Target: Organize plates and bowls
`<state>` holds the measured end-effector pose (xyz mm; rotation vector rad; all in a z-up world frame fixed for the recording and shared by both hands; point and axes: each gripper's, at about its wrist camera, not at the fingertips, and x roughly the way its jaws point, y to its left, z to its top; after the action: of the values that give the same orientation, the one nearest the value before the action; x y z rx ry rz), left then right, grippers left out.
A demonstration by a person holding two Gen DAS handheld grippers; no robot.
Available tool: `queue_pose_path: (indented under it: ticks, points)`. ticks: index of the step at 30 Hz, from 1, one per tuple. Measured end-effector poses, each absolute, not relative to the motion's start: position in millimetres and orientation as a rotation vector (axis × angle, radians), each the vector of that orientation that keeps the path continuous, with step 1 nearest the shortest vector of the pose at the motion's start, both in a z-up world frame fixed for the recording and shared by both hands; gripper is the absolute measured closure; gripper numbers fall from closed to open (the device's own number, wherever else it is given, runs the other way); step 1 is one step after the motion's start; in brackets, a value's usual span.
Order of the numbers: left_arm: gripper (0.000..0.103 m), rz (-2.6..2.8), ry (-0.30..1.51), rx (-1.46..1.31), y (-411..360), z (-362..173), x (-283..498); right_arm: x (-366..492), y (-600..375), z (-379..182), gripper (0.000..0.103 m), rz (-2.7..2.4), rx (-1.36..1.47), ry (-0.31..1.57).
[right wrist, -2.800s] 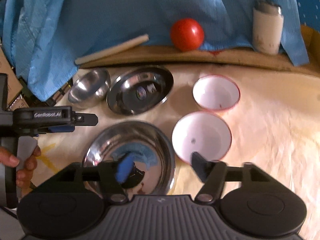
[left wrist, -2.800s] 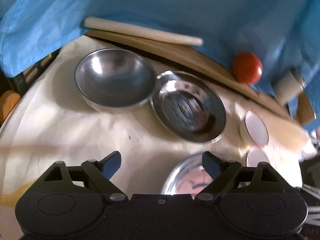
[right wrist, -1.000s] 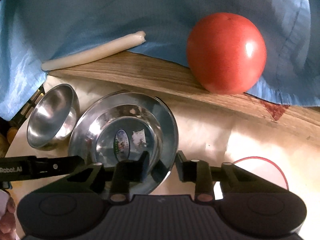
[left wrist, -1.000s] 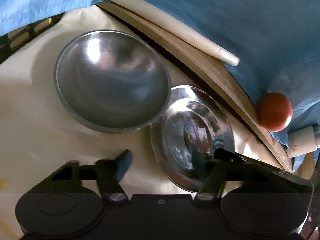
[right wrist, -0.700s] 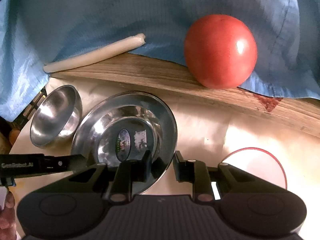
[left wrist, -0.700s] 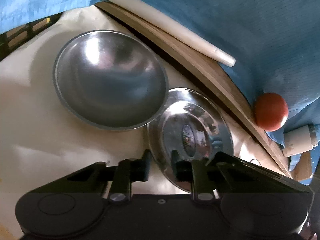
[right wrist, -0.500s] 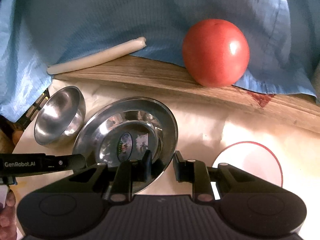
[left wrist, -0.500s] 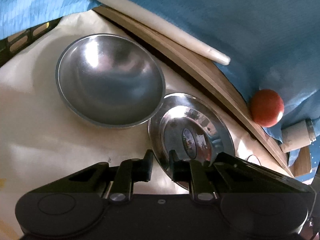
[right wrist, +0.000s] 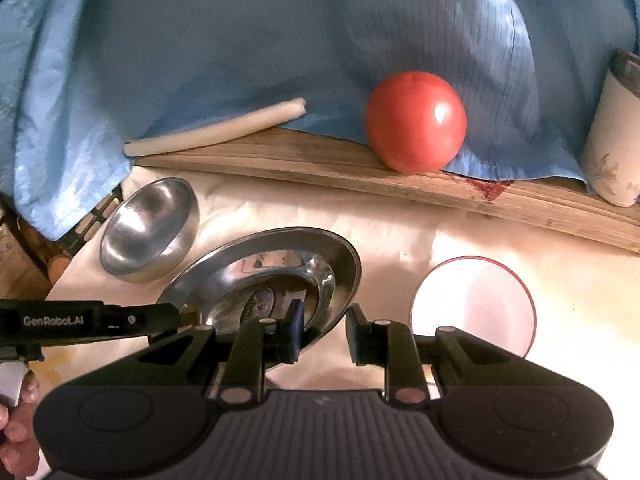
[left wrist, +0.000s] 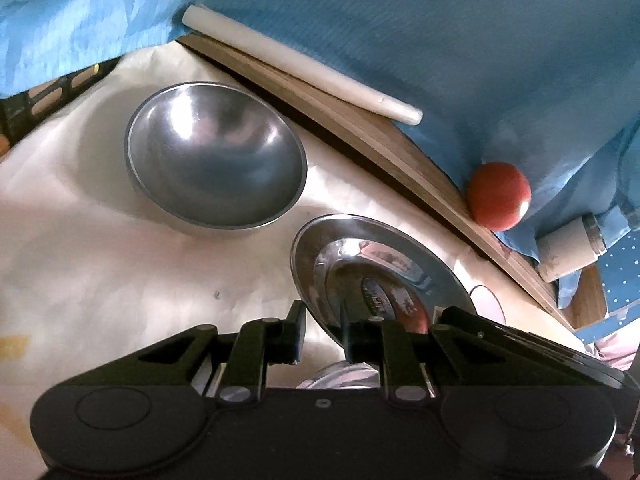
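1. The steel plate is tilted, its near rim raised off the cream-covered table — both grippers grasp it from opposite sides.
2. The left gripper has just been closing and now pinches the plate's rim: one finger sits outside the rim, the other against the inner face. In the right wrist view it shows as a black bar entering from the left and meeting the plate's left edge.
3. The right gripper is clamped on the plate's near right rim, with the left finger inside the dish and the right finger outside it.
4. A round sticker lies in the plate's well.
5. The steel bowl stands upright on the table to the left of the plate, apart from it.
6. A white bowl with a red rim sits on the table just right of the plate, partly behind the right gripper's finger.
7. Below the raised plate, between the left gripper's fingers, the edge of another steel dish shows — too little of it to tell more.
8. Behind the dishes runs a wooden board with a red tomato, a white stick and a pale cup on it, against a blue cloth.
9. Part of a hand shows at the lower left of the right wrist view.
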<state>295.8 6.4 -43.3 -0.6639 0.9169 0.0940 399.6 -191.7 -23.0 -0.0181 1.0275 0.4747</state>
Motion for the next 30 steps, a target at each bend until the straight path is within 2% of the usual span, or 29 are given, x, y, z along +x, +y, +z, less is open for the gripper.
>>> queue_pose_path:
  ticks: [10,30]
  points:
    - [0.083,0.055,0.871,-0.609,1.7,-28.5,272.1,370.6,-200.7,-4.4,0.078,0.502,-0.014,0.967]
    - [0.081,-0.128,0.969,-0.393,-9.3,-19.7,229.0,306.5,-220.0,6.6,0.076,0.556,-0.028,1.007]
